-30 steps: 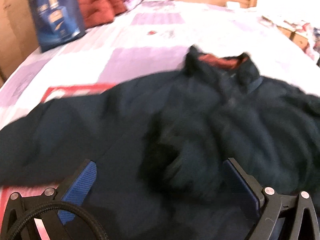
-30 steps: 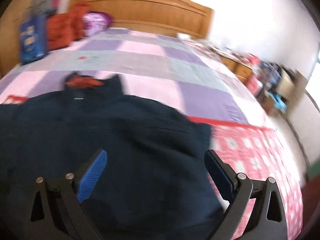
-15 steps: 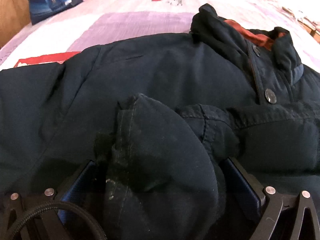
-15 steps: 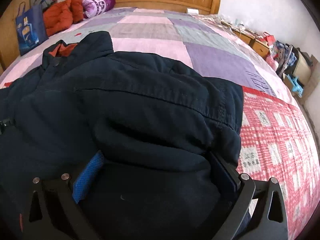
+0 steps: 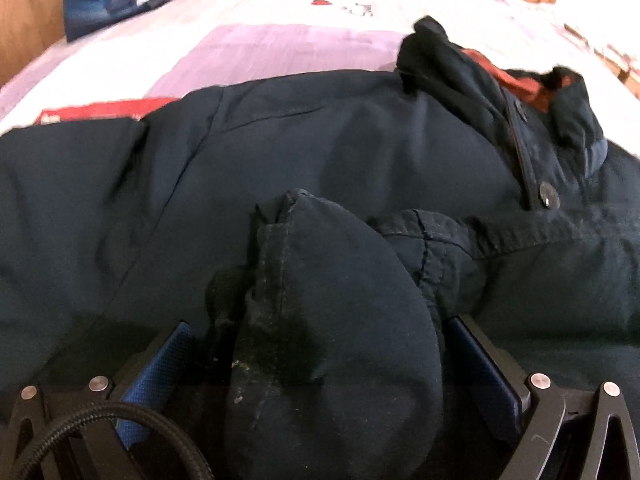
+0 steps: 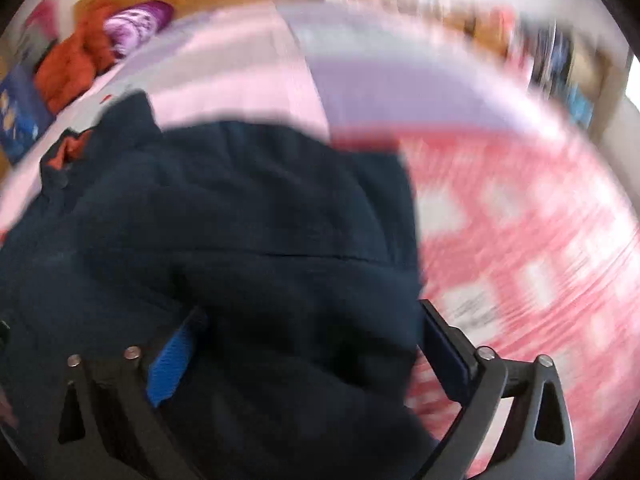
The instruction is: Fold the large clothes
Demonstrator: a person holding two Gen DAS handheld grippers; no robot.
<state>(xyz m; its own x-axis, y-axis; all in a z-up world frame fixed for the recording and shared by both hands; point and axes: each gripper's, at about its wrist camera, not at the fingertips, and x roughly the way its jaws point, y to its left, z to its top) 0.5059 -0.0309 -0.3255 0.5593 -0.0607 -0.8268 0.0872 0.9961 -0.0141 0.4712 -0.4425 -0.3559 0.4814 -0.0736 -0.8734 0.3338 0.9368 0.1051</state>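
A dark navy jacket [image 5: 340,152] lies spread on the bed [image 5: 280,28], its collar with rust-red lining [image 5: 516,80] toward the headboard. The left hand-held gripper [image 5: 320,364] has its blue-padded fingers spread wide, with a bunched sleeve cuff [image 5: 328,320] filling the gap between them; a firm clamp cannot be told. The right hand-held gripper [image 6: 308,352], seen in a blurred view, likewise stands wide apart with jacket fabric between its fingers, beside the pink checked bedding [image 6: 520,240].
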